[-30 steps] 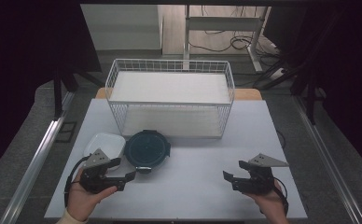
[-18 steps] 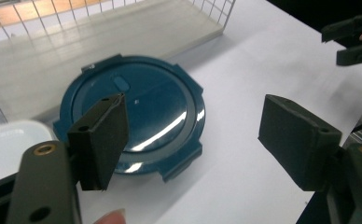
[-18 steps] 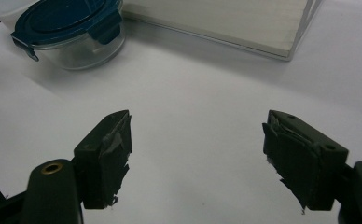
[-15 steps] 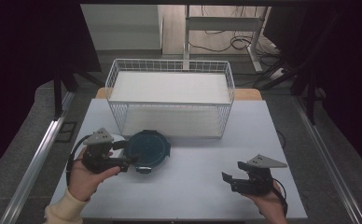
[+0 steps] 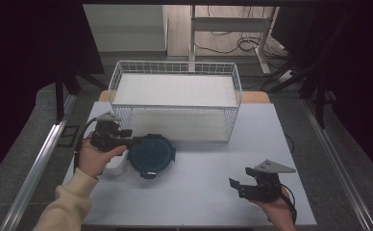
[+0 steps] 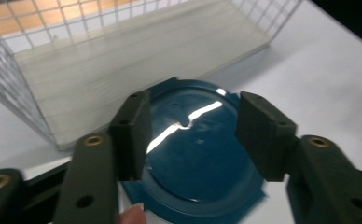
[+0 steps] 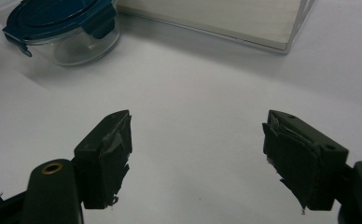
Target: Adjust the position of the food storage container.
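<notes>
The left gripper (image 6: 192, 140), jaws just narrowing but not yet clamped, hovers above the blue-lidded container (image 6: 195, 158), unlifted at the basket's (image 5: 175, 103) seven o'clock; the right gripper (image 7: 195, 158) idles wide.

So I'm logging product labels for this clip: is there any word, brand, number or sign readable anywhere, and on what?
None: no readable text in any view.
Blue lid of the glass container: a small raised mark near its middle, too blurred to read in the left gripper view.
Wire basket, white table, left claw and right claw: no lettering visible.
</notes>
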